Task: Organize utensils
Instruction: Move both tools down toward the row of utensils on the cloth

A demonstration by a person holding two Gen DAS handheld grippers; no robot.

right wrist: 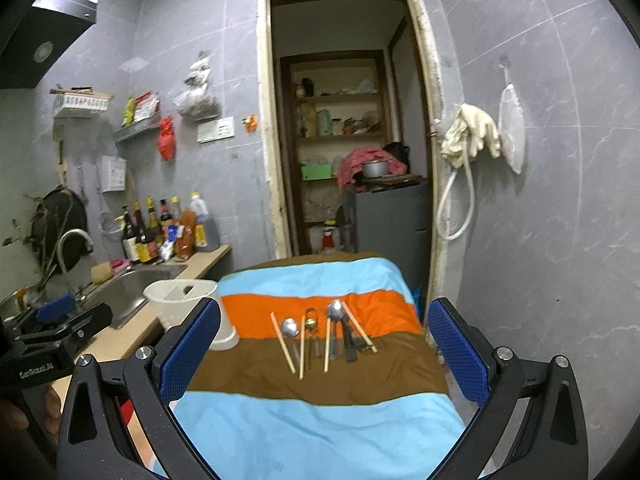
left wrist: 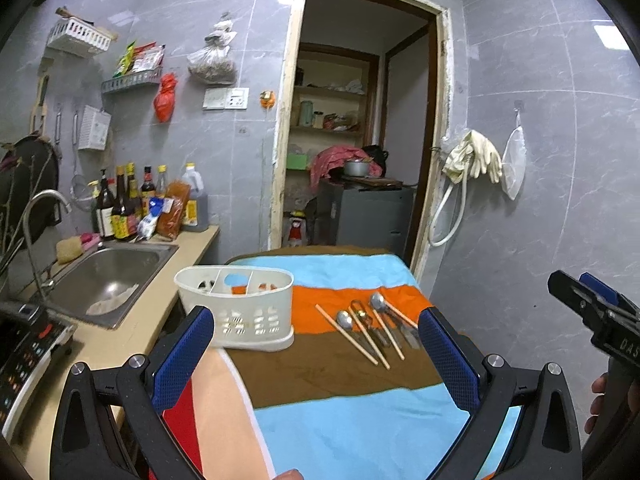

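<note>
Left gripper (left wrist: 316,344), black frame with blue mesh-textured pads: jaws spread wide, nothing held, poised above the near end of the table. Right gripper (right wrist: 324,344), same make: likewise wide apart and empty, aimed down the table's length.

Striped cloth in light blue, orange and brown (right wrist: 320,432): covers the table top; presumably laid as a soft, non-slip work surface.

Loose utensils (right wrist: 324,332): grouped on the orange and brown bands, handles pointing toward the grippers, bowls away. Listed:
- two steel spoons (left wrist: 345,319), bowls up;
- pale wooden chopsticks (left wrist: 346,334), several, angled among the spoons;
- dark-handled pieces (right wrist: 349,340), type unclear;
- one small brass-coloured item (right wrist: 310,324), not identifiable.
Handles set nearest, likely for an easy pinch from this side.

White plastic cutlery caddy with divided compartments and slotted sides (left wrist: 240,308): upright at the cloth's left edge, just beside the counter, near the utensils but apart from them. Compartments appear empty of cutlery; cloth colours show through.

Steel sink (left wrist: 108,280) and sauce bottles (left wrist: 132,208): on the counter to the left, not involved.

Status: sorting not yet begun; nothing gripped. Likely next: pinch one handle, carry to a caddy compartment.
</note>
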